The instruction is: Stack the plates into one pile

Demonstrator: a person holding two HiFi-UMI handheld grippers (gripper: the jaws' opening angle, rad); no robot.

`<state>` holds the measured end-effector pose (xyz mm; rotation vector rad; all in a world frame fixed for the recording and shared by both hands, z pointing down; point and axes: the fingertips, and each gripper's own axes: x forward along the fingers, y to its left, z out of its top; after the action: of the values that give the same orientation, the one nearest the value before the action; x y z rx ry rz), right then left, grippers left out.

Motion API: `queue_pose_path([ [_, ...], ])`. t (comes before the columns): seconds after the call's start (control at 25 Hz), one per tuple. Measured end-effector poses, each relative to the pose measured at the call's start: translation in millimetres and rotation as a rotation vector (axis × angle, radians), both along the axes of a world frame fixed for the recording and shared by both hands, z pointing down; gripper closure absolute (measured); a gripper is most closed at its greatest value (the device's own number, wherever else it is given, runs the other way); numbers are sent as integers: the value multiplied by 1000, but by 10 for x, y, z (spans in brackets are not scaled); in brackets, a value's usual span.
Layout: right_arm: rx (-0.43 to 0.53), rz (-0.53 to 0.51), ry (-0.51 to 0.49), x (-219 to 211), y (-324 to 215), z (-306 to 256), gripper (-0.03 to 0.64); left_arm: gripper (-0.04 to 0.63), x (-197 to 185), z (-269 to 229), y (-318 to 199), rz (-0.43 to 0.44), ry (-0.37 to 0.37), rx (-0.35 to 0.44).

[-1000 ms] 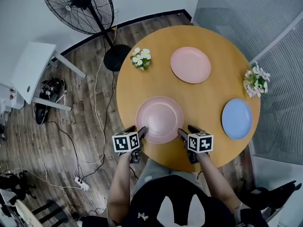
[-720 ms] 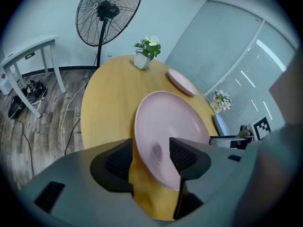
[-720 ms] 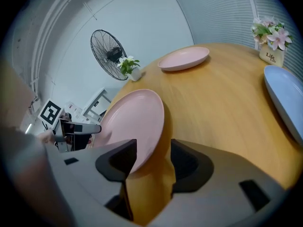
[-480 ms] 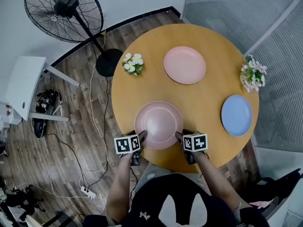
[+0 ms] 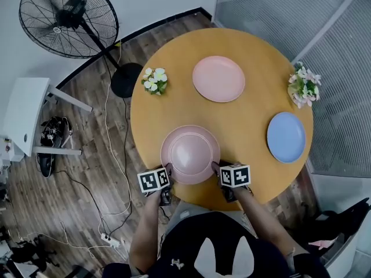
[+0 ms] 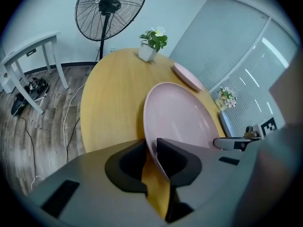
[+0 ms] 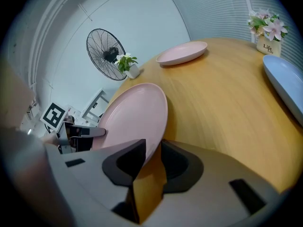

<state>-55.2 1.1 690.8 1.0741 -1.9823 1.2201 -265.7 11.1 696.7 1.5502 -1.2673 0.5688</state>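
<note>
A pink plate (image 5: 190,154) lies at the near edge of the round wooden table (image 5: 243,120). My left gripper (image 5: 168,169) is shut on its left near rim, and my right gripper (image 5: 215,168) is shut on its right near rim. Both pairs of jaws have just been closing, with the rim between them. In the left gripper view the plate (image 6: 180,117) runs out from between the jaws of the gripper (image 6: 151,148). The right gripper view shows the same plate (image 7: 132,115) and gripper (image 7: 151,150). A second pink plate (image 5: 218,78) sits at the far side. A blue plate (image 5: 286,136) lies at the right.
Two small flower pots stand on the table, one at the left edge (image 5: 153,81) and one at the right edge (image 5: 302,88). A standing fan (image 5: 68,19) and a white side table (image 5: 26,114) are on the floor to the left, among cables.
Both grippers have sunk slightly onto the near plate's rim and their jaws have narrowed onto it. The head view has drifted, so the table sits further left in the picture.
</note>
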Motion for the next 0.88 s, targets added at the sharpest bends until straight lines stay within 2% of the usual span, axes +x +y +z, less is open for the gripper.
queue_pose_path([
  [0.6,4,-15,22,56,9,-64,511,517,55,-56,24,-15,1,6],
  [0.88,22,21,-1,137,-18,-198,511,518,130,-212,-27,-19,10,48],
])
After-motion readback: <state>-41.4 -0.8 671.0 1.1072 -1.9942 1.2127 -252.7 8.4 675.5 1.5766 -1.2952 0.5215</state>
